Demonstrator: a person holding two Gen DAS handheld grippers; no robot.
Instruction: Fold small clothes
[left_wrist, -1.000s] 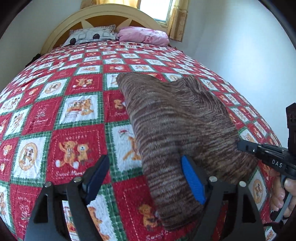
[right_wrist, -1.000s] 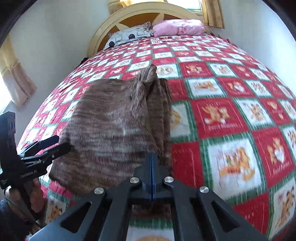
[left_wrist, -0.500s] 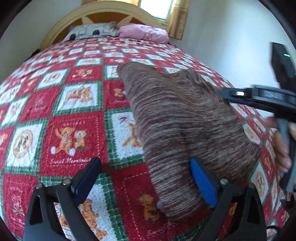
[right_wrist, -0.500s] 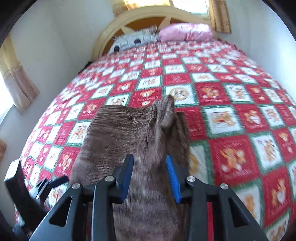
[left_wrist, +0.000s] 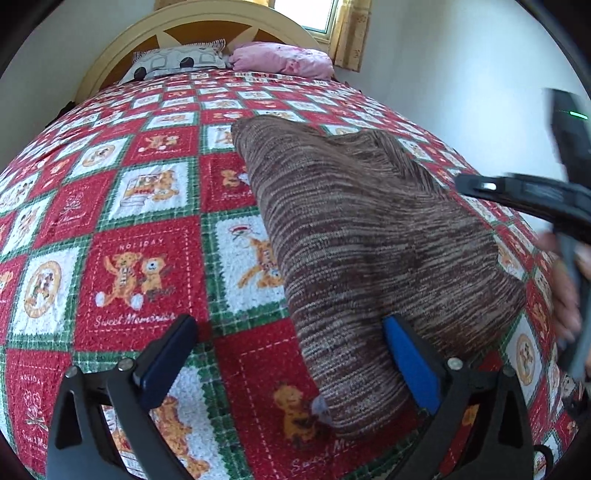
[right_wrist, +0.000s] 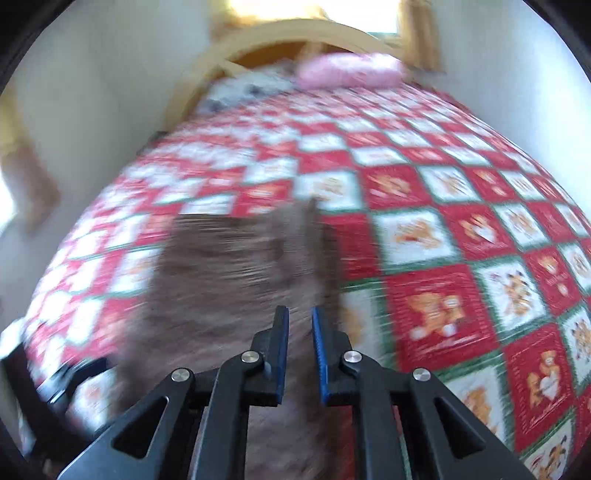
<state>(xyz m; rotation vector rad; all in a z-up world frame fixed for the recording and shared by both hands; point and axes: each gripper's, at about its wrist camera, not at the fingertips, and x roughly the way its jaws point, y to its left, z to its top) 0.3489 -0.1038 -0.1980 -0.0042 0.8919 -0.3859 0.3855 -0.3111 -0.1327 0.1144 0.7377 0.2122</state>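
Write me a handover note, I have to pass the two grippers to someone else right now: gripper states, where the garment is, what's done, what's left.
Left gripper: jaws wide open, just opening, holding nothing, low over the near end of the brown knit garment.
Right gripper: narrow gap, just closing, nothing visibly pinched; view blurred.
Garment lies folded lengthwise on the quilt.
Left: further folds, judging by its long shape.

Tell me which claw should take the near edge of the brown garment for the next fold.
Probably left. The left claw is wide open, low, straddling the brown garment's near edge. The right claw has a narrow gap, nothing between the pads, and sits above the cloth.
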